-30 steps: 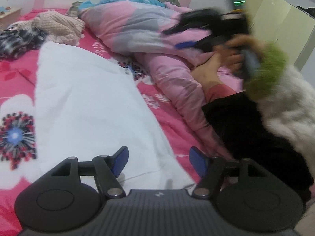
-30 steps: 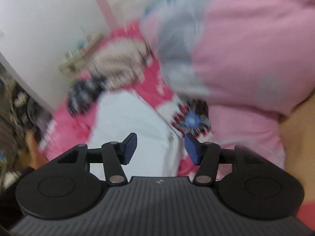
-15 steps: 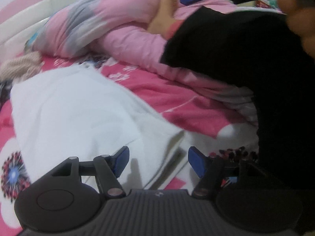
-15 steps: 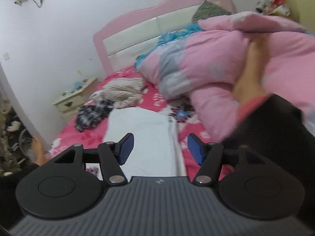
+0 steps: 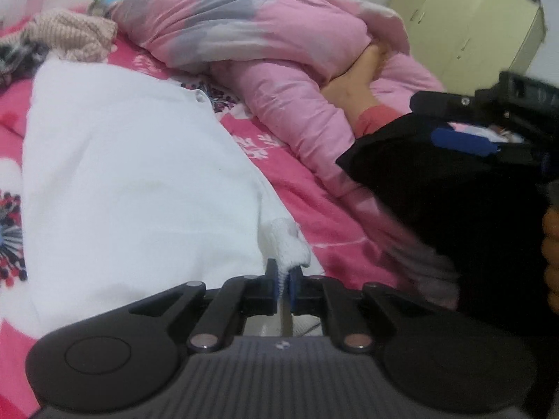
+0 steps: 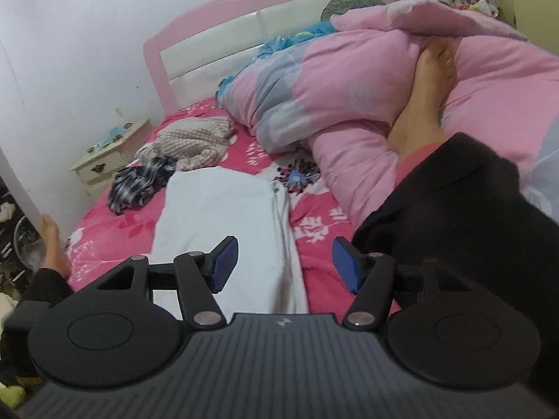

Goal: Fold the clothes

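The white garment [image 5: 132, 181] is lying flat on the bed [image 5: 307, 209], open sheet at its three o'clock edge. The left hand-held gripper [image 5: 283, 284], open a second ago, is now clenching the garment's near corner, probably a cuff. The right hand-held gripper [image 6: 284, 267] is hovering released, jaws apart.

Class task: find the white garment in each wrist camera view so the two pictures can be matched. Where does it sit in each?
Left wrist: the white garment fills the left and centre, its near corner pinched in the left gripper.
Right wrist: it lies at lower centre, running up from the open right gripper.
Shared landmark: the beige knit sweater beyond its far end.
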Tool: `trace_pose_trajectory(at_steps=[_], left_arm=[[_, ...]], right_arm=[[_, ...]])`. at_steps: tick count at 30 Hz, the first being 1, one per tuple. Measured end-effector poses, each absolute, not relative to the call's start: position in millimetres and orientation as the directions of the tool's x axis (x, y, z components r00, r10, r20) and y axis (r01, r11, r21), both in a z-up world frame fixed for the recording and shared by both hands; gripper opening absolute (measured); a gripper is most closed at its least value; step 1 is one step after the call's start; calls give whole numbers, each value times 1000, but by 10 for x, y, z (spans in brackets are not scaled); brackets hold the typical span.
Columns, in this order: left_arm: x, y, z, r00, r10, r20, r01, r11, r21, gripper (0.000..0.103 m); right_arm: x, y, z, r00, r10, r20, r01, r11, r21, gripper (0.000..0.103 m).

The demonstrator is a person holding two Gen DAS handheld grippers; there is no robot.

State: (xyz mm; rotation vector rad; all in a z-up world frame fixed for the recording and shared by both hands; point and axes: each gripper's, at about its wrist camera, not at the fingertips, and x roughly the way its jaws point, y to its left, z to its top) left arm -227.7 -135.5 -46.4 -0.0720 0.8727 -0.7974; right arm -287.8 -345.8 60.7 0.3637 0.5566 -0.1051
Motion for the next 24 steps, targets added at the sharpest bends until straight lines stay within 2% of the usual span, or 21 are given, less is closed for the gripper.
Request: trace_pose_trajectory(at_steps=[5,13,20,24], left_arm=[[-2400,-1552,-449,343,-690,-637,685,648,-333,6],[-2264,-1154,-226,404,-709,-578,614,679,-403,6],[-2145,-838,-70,434,-757,-488,569,651,-503,6],[-2098,-777,-88,420,-775,-472,563,631,-534,6]], right_arm=[[-2858,-3518,681,856,-21,-517,207,930,304,59],[-2795,-3263,434,752,34,-658,138,968,208,57],[-2626,-2771,-38,548,118,-828,9,989,148,43],[-2515,-2602,-244,495,93,-864,-2,994,106,31]])
